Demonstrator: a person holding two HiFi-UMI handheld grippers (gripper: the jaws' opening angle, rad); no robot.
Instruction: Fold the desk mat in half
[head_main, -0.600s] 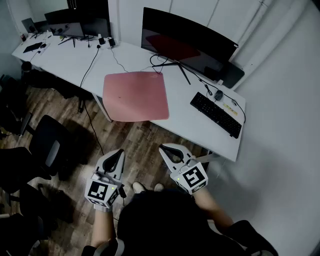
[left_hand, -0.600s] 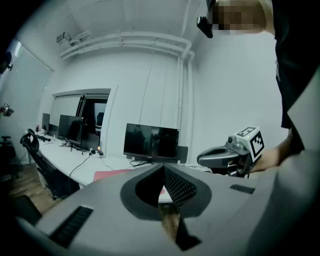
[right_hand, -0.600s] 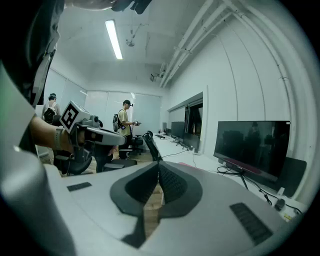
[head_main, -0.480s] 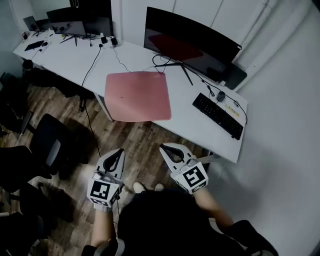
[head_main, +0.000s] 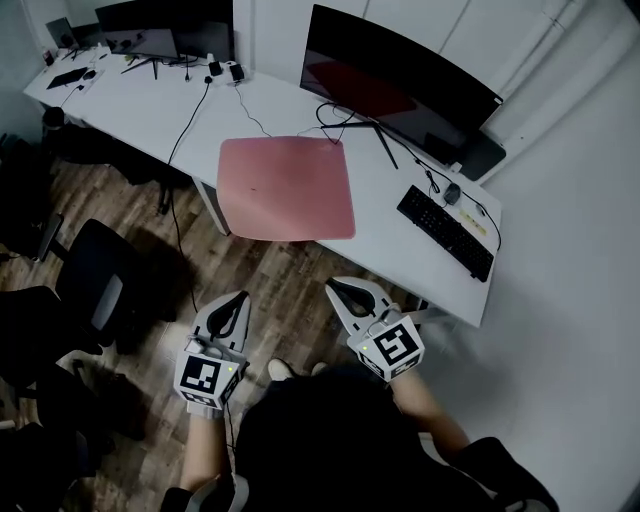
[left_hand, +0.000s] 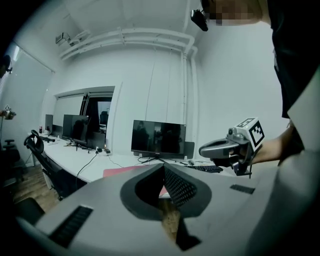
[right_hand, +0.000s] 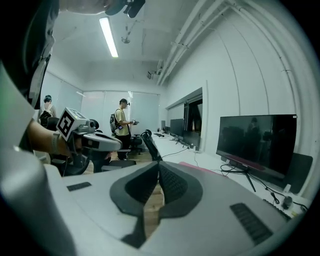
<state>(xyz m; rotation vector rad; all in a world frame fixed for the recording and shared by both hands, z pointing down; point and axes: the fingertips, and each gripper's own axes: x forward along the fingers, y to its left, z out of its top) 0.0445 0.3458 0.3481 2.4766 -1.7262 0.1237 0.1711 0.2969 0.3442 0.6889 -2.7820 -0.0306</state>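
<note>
The pink desk mat (head_main: 288, 187) lies flat on the desk (head_main: 150, 110), with a monitor (head_main: 400, 85) behind it and a keyboard (head_main: 445, 232) beside it. The left gripper (head_main: 238, 298) and right gripper (head_main: 336, 286) are clenched and empty, well short of it.

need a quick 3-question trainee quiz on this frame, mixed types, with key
1. True or false: the pink desk mat lies flat and unfolded on the white desk.
2. In the head view, the keyboard sits: A) on the mat, B) to the right of the mat, C) to the left of the mat.
3. Fill in: the left gripper and right gripper both have jaws ___, short of the mat.
Key: 1 true; 2 B; 3 shut.
</note>
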